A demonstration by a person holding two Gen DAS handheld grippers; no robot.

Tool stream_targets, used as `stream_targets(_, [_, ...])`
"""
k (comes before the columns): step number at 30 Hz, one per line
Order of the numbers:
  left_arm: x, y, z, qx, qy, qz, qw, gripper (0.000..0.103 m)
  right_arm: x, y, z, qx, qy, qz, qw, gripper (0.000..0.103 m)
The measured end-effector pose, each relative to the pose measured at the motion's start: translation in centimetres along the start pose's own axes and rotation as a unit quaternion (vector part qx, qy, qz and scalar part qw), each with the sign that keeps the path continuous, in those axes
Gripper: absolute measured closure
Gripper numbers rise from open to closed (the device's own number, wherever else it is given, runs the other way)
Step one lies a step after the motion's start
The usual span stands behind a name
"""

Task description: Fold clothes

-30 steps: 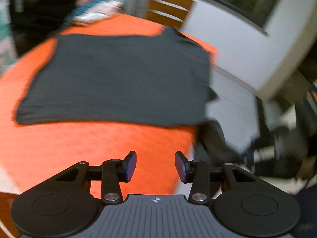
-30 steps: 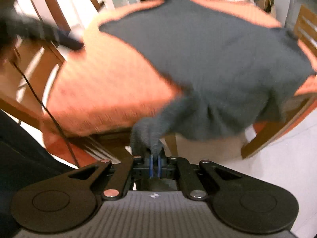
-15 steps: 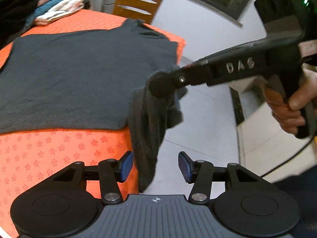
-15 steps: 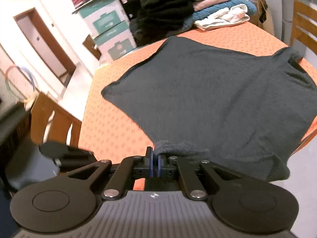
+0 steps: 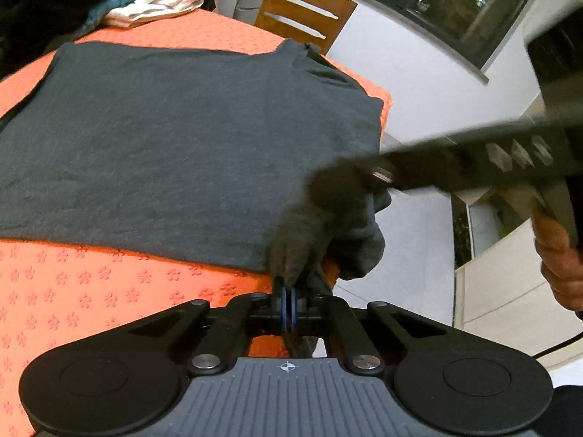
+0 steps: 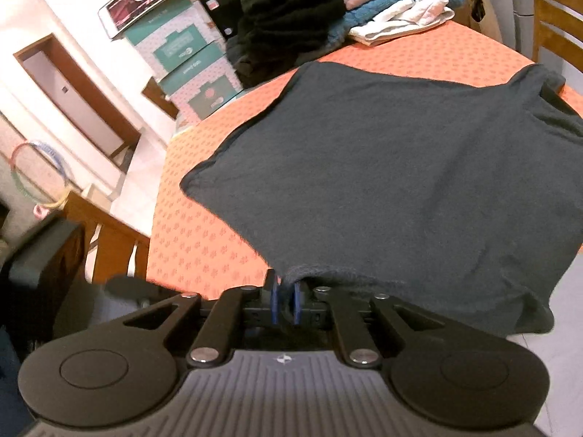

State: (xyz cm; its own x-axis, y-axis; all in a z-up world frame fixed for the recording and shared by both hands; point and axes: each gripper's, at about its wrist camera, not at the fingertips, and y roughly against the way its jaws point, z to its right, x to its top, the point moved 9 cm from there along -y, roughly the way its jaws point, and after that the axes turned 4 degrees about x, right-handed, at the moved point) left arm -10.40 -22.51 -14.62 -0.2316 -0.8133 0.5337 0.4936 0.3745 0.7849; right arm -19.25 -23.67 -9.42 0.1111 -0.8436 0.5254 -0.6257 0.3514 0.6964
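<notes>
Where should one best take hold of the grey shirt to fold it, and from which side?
Take the bunched sleeve hanging past the orange tablecloth's corner, coming from the near edge; the grey shirt's body lies flat, offering no raised fold.

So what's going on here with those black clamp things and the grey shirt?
A person is folding clothes with two hand-held grippers. A dark grey shirt lies spread on a table with an orange cloth. The left gripper has just closed on the sleeve hanging over the table's edge. The right gripper, which held that sleeve, has just been opening, with fabric between its pads. Other clothes are piled at the table's far end.
</notes>
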Motion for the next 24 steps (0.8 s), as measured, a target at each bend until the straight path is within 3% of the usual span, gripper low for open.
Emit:
stream_targets(3, [0.1,-0.1,-0.5,-0.010,0.006,-0.007,0.9999,0.098,-2.5,0.6,0.6,0.001,0.020,-0.016,1.000,0.083])
stream_targets(5, [0.0,0.0,-0.7,-0.015,0.007,-0.013,0.9998,0.098,-4.8,0.4,1.3,-0.007,0.033,-0.034,0.999,0.068])
stream_targets(6, [0.1,0.0,-0.7,-0.018,0.007,-0.017,0.9997,0.098,-5.9,0.0,1.6,-0.014,0.043,-0.045,0.998,0.067])
stream_targets(13, [0.2,0.0,-1.8,-0.024,0.031,-0.037,0.9985,0.098,-11.9,-4.2,3.3,-0.051,0.128,-0.106,0.985,0.067])
stream_targets(24, [0.1,-0.1,-2.8,-0.007,0.040,-0.052,0.9978,0.098,-13.3,-8.8,6.0,-0.020,0.185,-0.135,0.973,0.066])
